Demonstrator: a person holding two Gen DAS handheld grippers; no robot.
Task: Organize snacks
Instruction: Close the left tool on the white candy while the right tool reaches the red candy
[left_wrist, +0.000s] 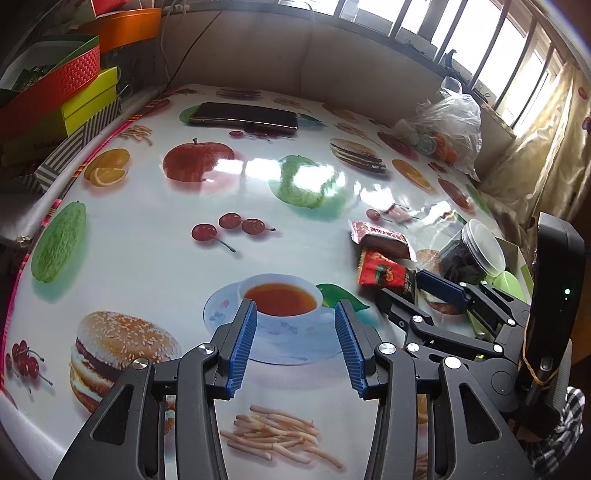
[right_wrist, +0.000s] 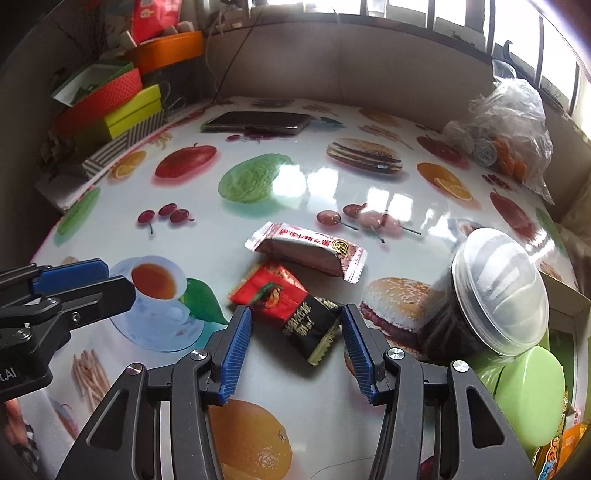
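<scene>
**Op:** Right tongs (right_wrist: 291, 345), black frame with blue ribbed pads, stand well open and hold nothing. Directly ahead of the pads, the red-and-black foil snack packet (right_wrist: 291, 314) lies flat on the glossy fruit-print tablecloth (right_wrist: 295, 184), its black end poking between the tips. No contact that I can see.

**Obs:** And your left?

**Op:** Left tongs (left_wrist: 295, 341) partly open, empty, hovering over the printed teacup, well apart from the snacks.

**Obs:** How do I judge the pick?

**Op:** My read: the packet sits skewed to the jaws. I'd square the pads across its narrow width, come down until the tips nearly meet the cloth, then close slowly; the foil is slick and thin, so a shallow bite could squirt it out. Keep clear of the white-and-red wrapped wafer bar (right_wrist: 306, 251) touching its far corner.

**Obs:** Further out?

**Op:** A clear plastic jar with a translucent lid and dark contents (right_wrist: 491, 295) lies tipped at right, beside a pale green round lid (right_wrist: 528, 398). Beyond that, a dark phone (right_wrist: 258, 123), a crumpled clear bag of sweets (right_wrist: 506, 136), and stacked orange, red and yellow boxes (right_wrist: 122, 99) at the far left.

**Obs:** Blind spots?

**Op:** The container under the green lid is cut off by the frame edge. I can't tell where the snacks are meant to go. Packet lettering is unreadable.
</scene>
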